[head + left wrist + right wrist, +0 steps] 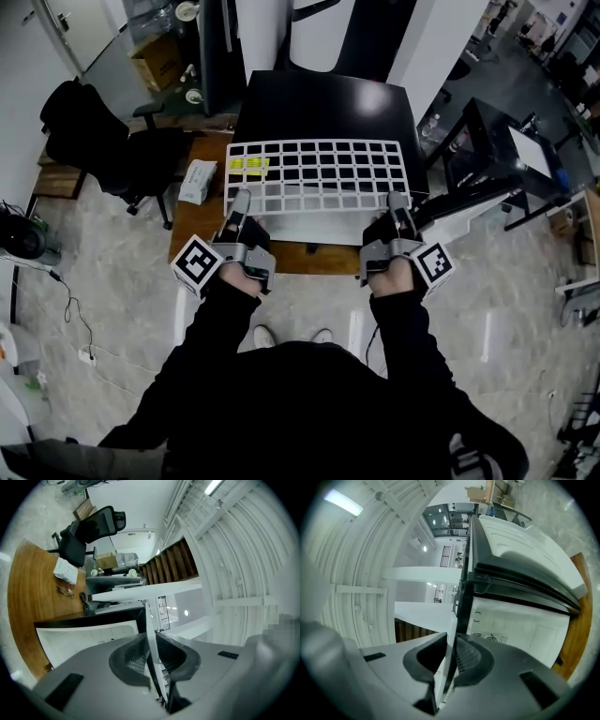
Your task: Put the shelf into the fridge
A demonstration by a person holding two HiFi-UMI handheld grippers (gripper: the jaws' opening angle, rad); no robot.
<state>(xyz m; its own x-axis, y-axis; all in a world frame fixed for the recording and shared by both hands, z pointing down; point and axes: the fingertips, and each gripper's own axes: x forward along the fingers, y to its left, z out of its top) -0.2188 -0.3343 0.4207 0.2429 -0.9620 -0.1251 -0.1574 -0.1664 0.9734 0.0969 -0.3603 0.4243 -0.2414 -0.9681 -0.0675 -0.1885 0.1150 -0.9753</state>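
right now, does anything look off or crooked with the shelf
Nothing stands out. The shelf sits square over the fridge, the left gripper and right gripper each clamped on its near edge. A yellow patch shows among its left cells; I cannot tell what.

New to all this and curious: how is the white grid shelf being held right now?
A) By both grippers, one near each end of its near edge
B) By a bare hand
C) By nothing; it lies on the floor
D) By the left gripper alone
A: the left gripper and the right gripper each clamp the near edge of the white grid shelf.
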